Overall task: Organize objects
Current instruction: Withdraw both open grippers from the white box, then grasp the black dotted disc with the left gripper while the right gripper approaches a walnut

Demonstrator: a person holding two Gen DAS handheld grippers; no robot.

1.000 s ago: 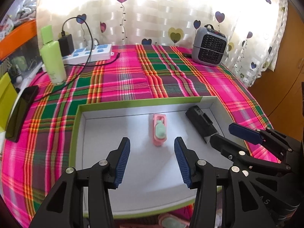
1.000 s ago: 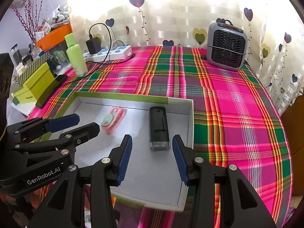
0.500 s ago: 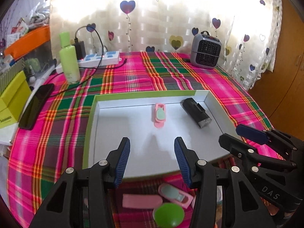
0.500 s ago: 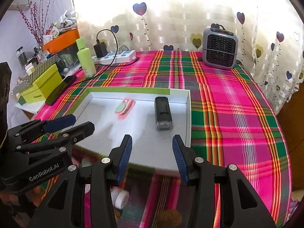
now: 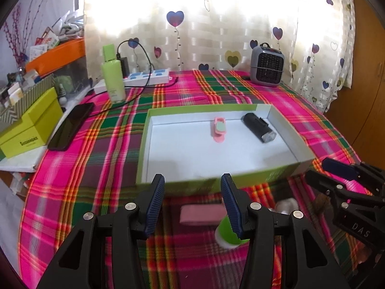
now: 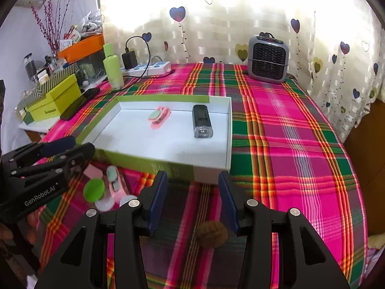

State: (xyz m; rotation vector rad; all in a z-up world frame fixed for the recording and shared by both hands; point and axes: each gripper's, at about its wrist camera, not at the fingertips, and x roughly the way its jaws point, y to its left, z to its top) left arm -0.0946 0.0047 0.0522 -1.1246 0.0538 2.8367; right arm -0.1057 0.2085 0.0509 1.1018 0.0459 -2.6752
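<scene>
Loose items lie on the plaid-covered table (image 6: 276, 125) in front of the tray (image 5: 286, 130): a pink block (image 5: 202, 214), a green cap (image 5: 225, 233), a pink-and-mint clip (image 6: 115, 180) and a brown ball (image 6: 211, 234). The pink block sits almost between the fingers of the left tool (image 5: 192, 204), its long axis running crosswise to them, so a turn of the wrist may be needed for a narrow grip. The brown ball lies just ahead of the right tool (image 6: 192, 202), slightly right of centre. Both tools are spread apart and hold nothing. Inside the tray rest a pink clip (image 5: 219, 128) and a black device (image 5: 258, 126).
</scene>
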